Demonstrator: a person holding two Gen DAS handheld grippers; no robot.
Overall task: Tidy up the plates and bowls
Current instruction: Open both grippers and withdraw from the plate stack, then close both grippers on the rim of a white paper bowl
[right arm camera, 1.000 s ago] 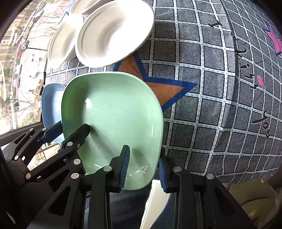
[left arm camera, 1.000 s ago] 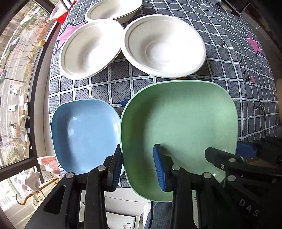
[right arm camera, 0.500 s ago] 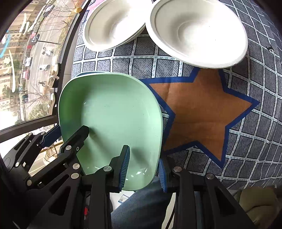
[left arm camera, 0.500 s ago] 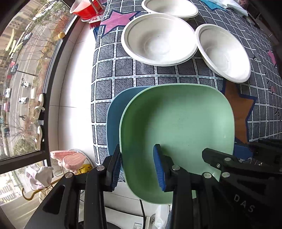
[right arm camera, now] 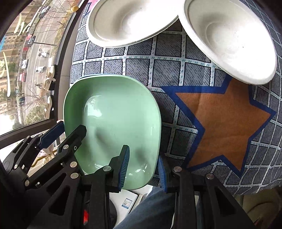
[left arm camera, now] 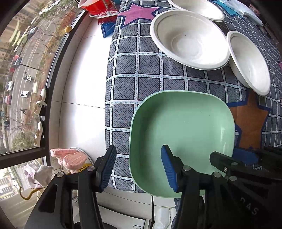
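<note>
A green square plate (left arm camera: 181,133) lies at the near left corner of the checked tablecloth; it also shows in the right wrist view (right arm camera: 112,119). It covers the blue plate, of which only a thin rim (right arm camera: 91,76) shows. My left gripper (left arm camera: 139,169) is open, its jaws straddling the green plate's near left rim, pads apart from it. My right gripper (right arm camera: 143,169) is open, its jaws astride the plate's near right rim. White round bowls (left arm camera: 190,38) (left arm camera: 248,61) sit further back, also in the right wrist view (right arm camera: 130,21) (right arm camera: 229,38).
A third white dish (left arm camera: 197,7) lies at the far edge. An orange star (right arm camera: 223,123) is printed on the cloth right of the plate. The cloth's left edge (left arm camera: 108,105) drops to a white sill and window. A red basin (left arm camera: 98,7) stands far left.
The green plate was carried left over the blue plate and now rests on it, hiding it. Both grippers have opened wider around the green plate's rim.
</note>
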